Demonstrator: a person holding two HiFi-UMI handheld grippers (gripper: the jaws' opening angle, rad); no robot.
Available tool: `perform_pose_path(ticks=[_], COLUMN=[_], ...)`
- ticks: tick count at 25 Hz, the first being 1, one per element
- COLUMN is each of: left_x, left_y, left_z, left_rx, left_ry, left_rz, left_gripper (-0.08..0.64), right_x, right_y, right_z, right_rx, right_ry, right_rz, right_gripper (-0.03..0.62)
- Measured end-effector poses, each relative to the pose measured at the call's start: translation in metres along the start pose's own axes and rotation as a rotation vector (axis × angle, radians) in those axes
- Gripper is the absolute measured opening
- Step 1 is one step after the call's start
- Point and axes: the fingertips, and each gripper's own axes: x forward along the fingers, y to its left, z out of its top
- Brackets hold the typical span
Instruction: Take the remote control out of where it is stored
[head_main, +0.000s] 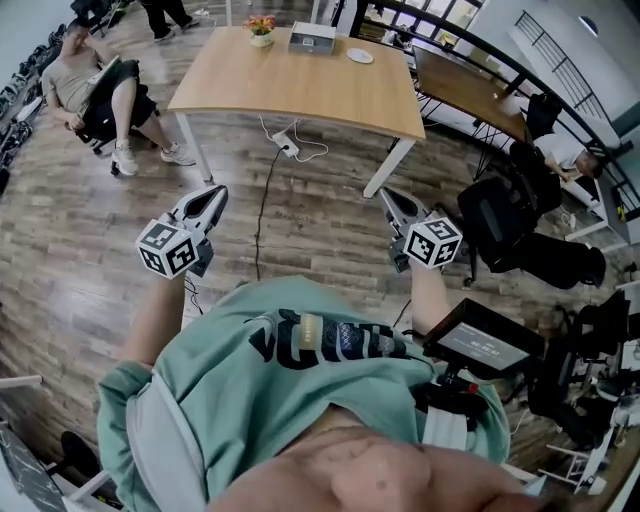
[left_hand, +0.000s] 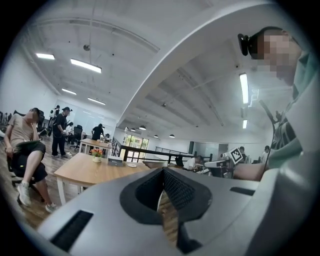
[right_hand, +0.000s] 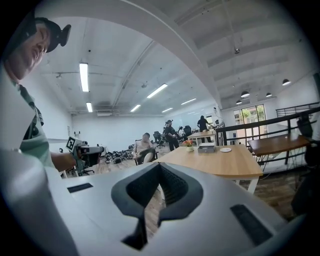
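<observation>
No remote control shows in any view. A wooden table (head_main: 300, 90) stands ahead on the floor, carrying a grey box (head_main: 311, 39), a small flower pot (head_main: 261, 30) and a white plate (head_main: 360, 56). My left gripper (head_main: 213, 194) is held in the air well short of the table, jaws shut with nothing between them. My right gripper (head_main: 388, 194) is level with it, also shut and empty. In the left gripper view the shut gripper (left_hand: 161, 172) points past the table (left_hand: 80, 172). The right gripper (right_hand: 159, 167) faces the table (right_hand: 220, 160) and grey box (right_hand: 206, 147).
A person sits on a chair (head_main: 100, 90) at the far left. A power strip with cables (head_main: 287, 147) lies under the table. A dark desk (head_main: 470, 90), a black office chair (head_main: 500, 215) and another seated person (head_main: 565, 155) are on the right, beside a railing.
</observation>
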Motion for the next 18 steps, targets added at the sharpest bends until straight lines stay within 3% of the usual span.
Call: perform_pose_path(ticks=[4, 10, 18], left_x=[0.006, 0.022, 0.033], left_y=[0.072, 0.165, 0.239], left_z=[0.032, 0.070, 0.079], left_rx=[-0.005, 0.040, 0.009], left_ry=[-0.044, -0.038, -0.013], left_rz=[-0.045, -0.109, -0.154], left_gripper=[0.002, 0.002, 0.002], right_x=[0.060, 0.137, 0.202], right_y=[0.009, 0.024, 0.038], right_z=[0.022, 0.060, 0.065], right_rx=[-0.033, -0.036, -0.030], right_ry=[0.006, -0.033, 0.012], right_rz=[-0.052, -0.119, -0.151], right_gripper=[0.005, 0.005, 0.005])
